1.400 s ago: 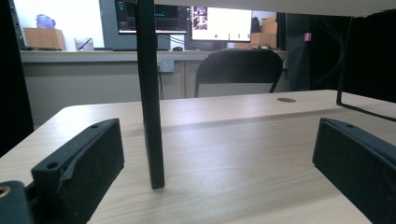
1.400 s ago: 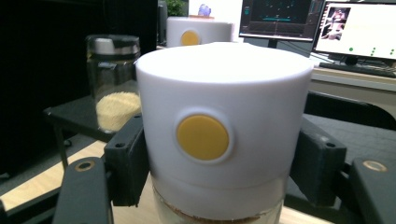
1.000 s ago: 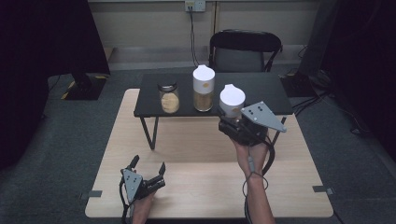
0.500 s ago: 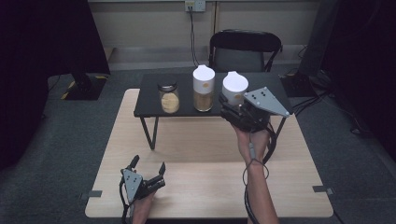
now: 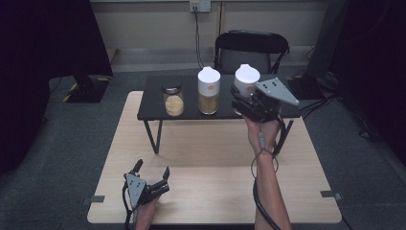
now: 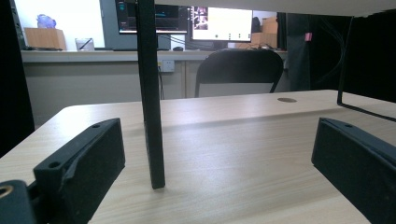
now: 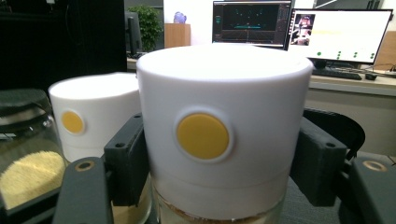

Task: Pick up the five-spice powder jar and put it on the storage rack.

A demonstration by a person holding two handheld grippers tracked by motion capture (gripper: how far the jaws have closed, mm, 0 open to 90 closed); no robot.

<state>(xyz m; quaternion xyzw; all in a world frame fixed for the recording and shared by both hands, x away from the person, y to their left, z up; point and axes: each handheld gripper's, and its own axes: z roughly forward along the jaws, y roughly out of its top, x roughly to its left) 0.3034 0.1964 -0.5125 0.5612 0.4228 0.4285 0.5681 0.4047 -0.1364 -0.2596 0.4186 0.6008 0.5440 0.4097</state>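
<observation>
My right gripper (image 5: 242,98) is shut on a glass jar with a white lid (image 5: 247,78) and holds it upright over the right part of the low black shelf (image 5: 153,104). In the right gripper view both pads (image 7: 125,158) press the jar (image 7: 224,135) just under its lid, which bears a yellow dot. A second white-lidded jar (image 5: 208,91) stands close to its left, and a small dark-lidded jar of yellow grains (image 5: 173,99) farther left. Whether the held jar touches the shelf I cannot tell. My left gripper (image 5: 152,175) lies open on the wooden table (image 5: 215,158) at the front left.
The shelf's thin black leg (image 6: 152,93) stands just ahead of my left gripper (image 6: 219,172). A black folding chair (image 5: 251,48) sits behind the table. Grey floor surrounds the table, with dark curtains at both sides.
My right gripper has carried the white-lidded jar away from me and slightly up, from the shelf's front edge to beside the other white-lidded jar. The left gripper has stayed put.
</observation>
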